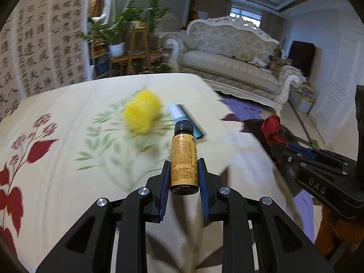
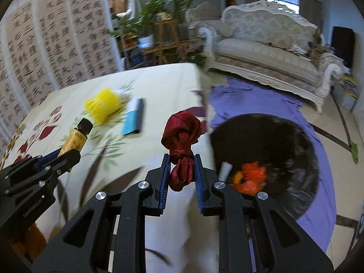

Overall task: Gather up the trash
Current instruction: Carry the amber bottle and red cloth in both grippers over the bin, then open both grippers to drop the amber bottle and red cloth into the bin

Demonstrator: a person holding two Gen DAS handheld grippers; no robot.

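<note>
My left gripper [image 1: 183, 167] is shut on a small brown bottle [image 1: 183, 159] with a yellow label and black cap, held above the floral tablecloth [image 1: 56, 163]. My right gripper [image 2: 181, 161] is shut on a knotted dark red ribbon [image 2: 182, 134], held near the table's right edge beside a black trash bag [image 2: 268, 150] on the floor. The bag holds orange scraps [image 2: 250, 177] and a white piece [image 2: 224, 169]. A yellow mesh ball [image 1: 142, 111] [image 2: 103, 105] and a blue and white packet [image 1: 186, 118] [image 2: 134, 118] lie on the table.
A purple cloth [image 2: 261, 97] lies on the floor under the bag. A cream sofa [image 1: 232, 56] stands behind. Potted plants on wooden stands [image 1: 127, 43] and a calligraphy screen [image 1: 38, 45] are at the back left. The right gripper shows in the left wrist view [image 1: 318, 170].
</note>
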